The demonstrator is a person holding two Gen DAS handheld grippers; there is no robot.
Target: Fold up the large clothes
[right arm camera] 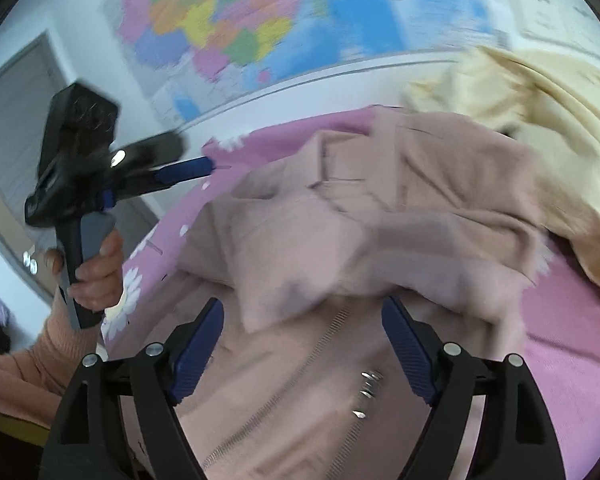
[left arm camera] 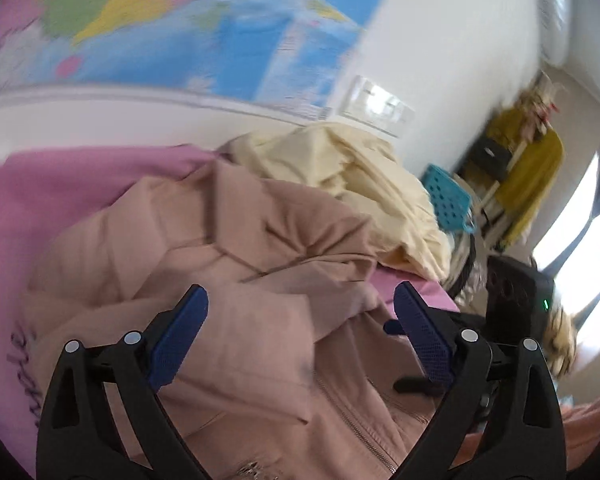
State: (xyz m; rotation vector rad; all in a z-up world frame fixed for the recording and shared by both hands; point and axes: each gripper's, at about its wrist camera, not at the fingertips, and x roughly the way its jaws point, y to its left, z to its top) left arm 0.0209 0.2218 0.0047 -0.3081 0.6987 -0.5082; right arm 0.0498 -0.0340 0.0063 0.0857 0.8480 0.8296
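A dusty-pink zip jacket (left arm camera: pixel 260 240) (right arm camera: pixel 340 220) lies rumpled on a pink sheet (left arm camera: pixel 60 192) (right arm camera: pixel 560 340), its zipper (right arm camera: pixel 300 364) running towards the near edge. My left gripper (left arm camera: pixel 300 292) hovers just above the jacket, open, blue pads wide apart with nothing pressed between them. In the right wrist view the left gripper (right arm camera: pixel 196 156) is at the left, held by a hand (right arm camera: pixel 100 272). My right gripper (right arm camera: pixel 304 304) is open over the zipper area, its pads not touching the cloth. A cream garment (left arm camera: pixel 340 168) (right arm camera: pixel 540 92) is heaped behind the jacket.
A coloured map (left arm camera: pixel 220 20) hangs on the wall behind the bed. To the right are a teal basket (left arm camera: pixel 448 196), a yellow garment on a rack (left arm camera: pixel 532 168) and a bright window (left arm camera: pixel 580 220). A grey door (right arm camera: pixel 16 100) stands at far left.
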